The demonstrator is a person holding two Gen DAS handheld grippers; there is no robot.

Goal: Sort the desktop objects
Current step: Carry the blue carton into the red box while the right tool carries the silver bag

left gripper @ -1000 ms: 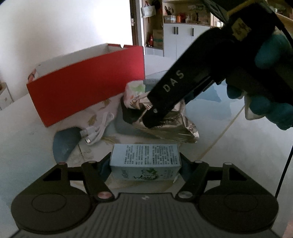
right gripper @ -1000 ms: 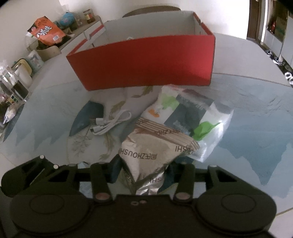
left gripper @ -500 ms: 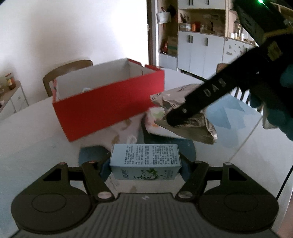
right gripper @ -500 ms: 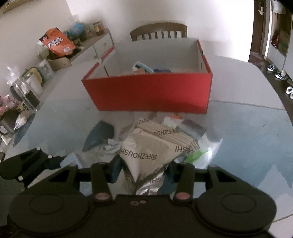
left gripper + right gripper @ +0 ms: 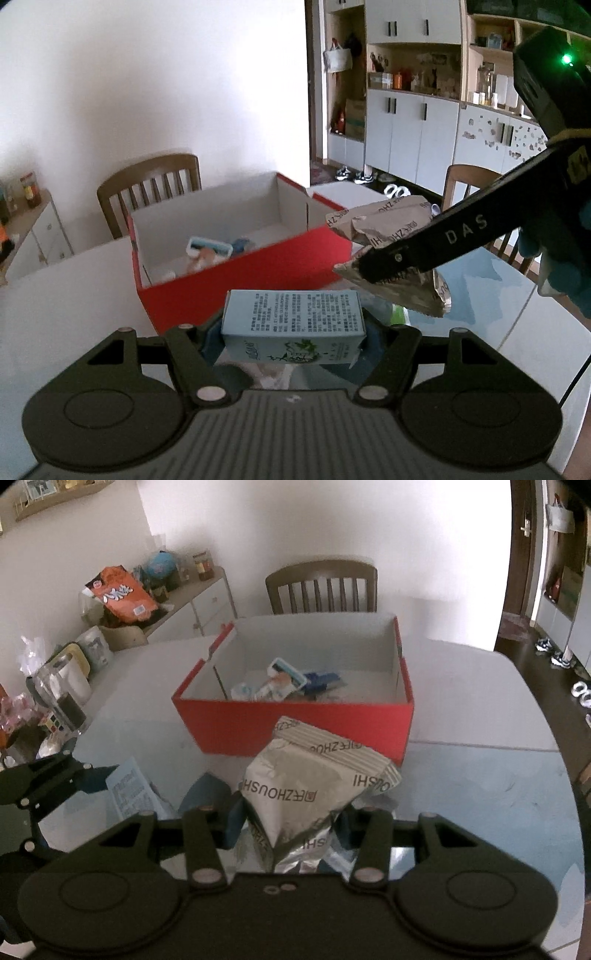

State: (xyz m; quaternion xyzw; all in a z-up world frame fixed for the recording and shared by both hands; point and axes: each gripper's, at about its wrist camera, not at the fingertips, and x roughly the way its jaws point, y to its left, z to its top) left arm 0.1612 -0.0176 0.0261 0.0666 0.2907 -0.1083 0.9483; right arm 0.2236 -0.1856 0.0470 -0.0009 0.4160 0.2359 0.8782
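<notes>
My left gripper (image 5: 293,334) is shut on a pale blue carton (image 5: 293,323) and holds it in the air in front of the red box (image 5: 240,291). My right gripper (image 5: 291,821) is shut on a silver snack bag (image 5: 310,786), lifted above the table, short of the red box (image 5: 295,723). The box is open at the top and holds several small items (image 5: 284,683). In the left wrist view the right gripper (image 5: 369,264) shows at right with the silver bag (image 5: 388,221). In the right wrist view the left gripper (image 5: 99,775) and blue carton (image 5: 131,790) show at lower left.
The box stands on a white table (image 5: 461,686) with a blue-patterned glass top (image 5: 480,794). A wooden chair (image 5: 321,587) stands behind the box. A sideboard (image 5: 192,605) with bags and jars is at far left. Cabinets (image 5: 424,122) line the far right.
Both grippers have risen from the table with their loads. The box's inside has come into view. The white cable and the green-white bag on the table have dropped out of sight.
</notes>
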